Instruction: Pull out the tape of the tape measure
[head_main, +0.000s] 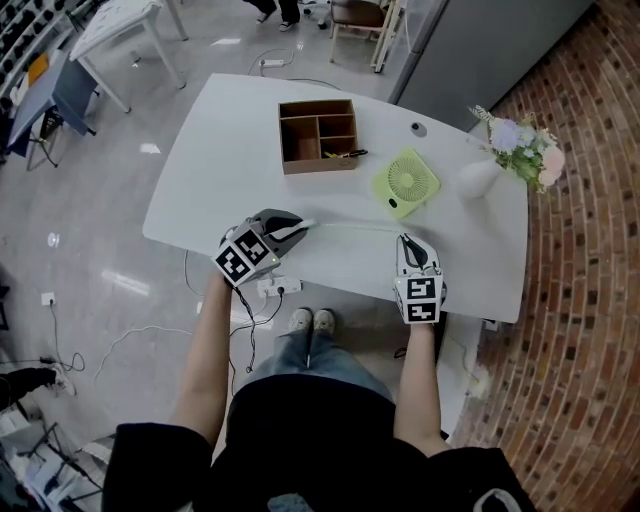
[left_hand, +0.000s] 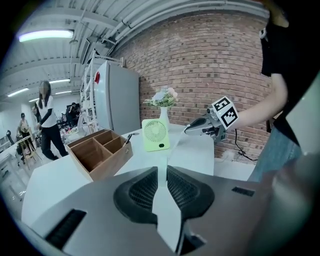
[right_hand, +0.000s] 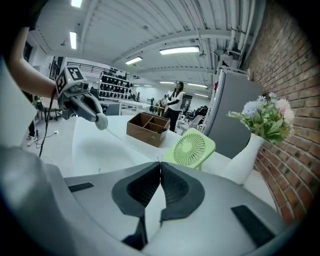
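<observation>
A small pale tape measure (head_main: 303, 225) is held over the near part of the white table (head_main: 220, 170) with my left gripper (head_main: 296, 226) shut on its case. In the left gripper view the case (left_hand: 167, 210) fills the gap between the dark pads (left_hand: 142, 192). A thin pale tape (head_main: 350, 227) runs from it rightwards to my right gripper (head_main: 404, 238), which is shut on the tape's end. The right gripper view shows the tape (right_hand: 132, 145) stretching from its closed jaws back to the round case (right_hand: 102, 121) in the left gripper (right_hand: 97, 117).
A wooden divided box (head_main: 318, 135) with a pen in it stands at the back of the table. A green fan (head_main: 406, 183) is right of it, then a white vase of flowers (head_main: 480, 178). A power strip (head_main: 280, 288) lies on the floor by the table's near edge.
</observation>
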